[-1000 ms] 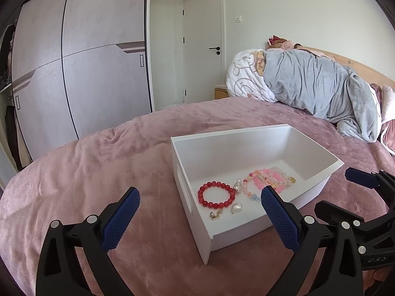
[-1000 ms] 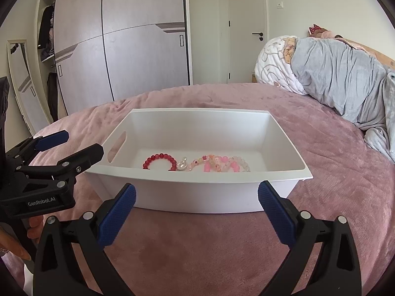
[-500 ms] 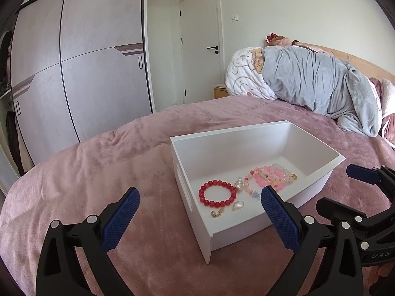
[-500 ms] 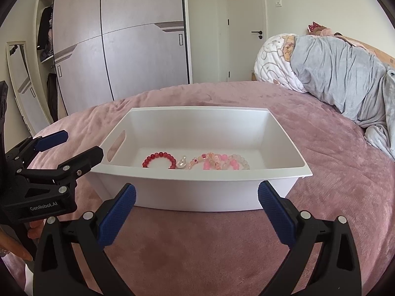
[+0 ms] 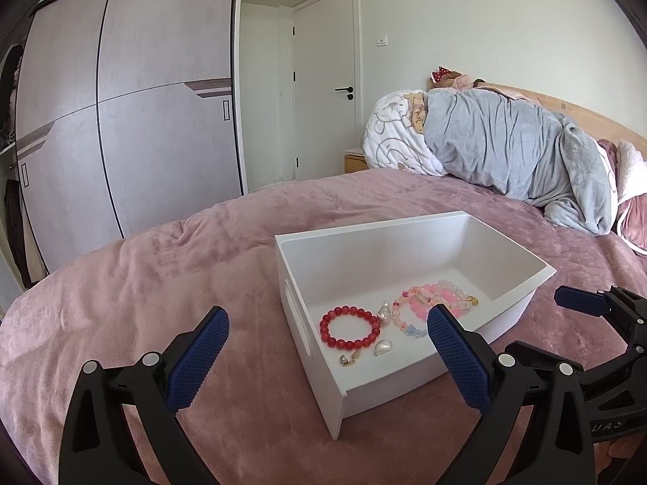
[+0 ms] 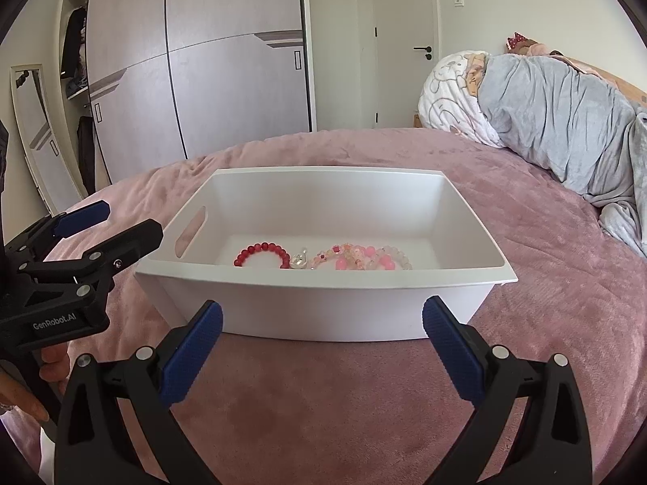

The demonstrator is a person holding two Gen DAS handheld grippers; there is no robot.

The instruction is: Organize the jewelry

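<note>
both grippers have drawn back slightly; left gripper (image 5: 327, 357) and right gripper (image 6: 322, 349) gape wide, empty. red bracelet (image 5: 350, 327) and pink bracelets (image 5: 434, 301) lie inside the white bin (image 6: 323, 289); task looks nearly done.

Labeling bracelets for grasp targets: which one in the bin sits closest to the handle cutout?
The red bead bracelet: a single solid-red ring lying apart, nearest the cutout wall; the pink and pale ones are tangled further along.

White bin (image 5: 412, 384): smooth matt plastic. Pink bedspread (image 5: 161, 275): plush, fuzzy cloth. Red bracelet (image 5: 350, 332): glossy beads. Gripper pads (image 6: 192, 357): blue, knurled, rubbery. Wardrobe doors (image 5: 161, 101): matt laminate. Grey blanket (image 5: 517, 149): soft fleece
</note>
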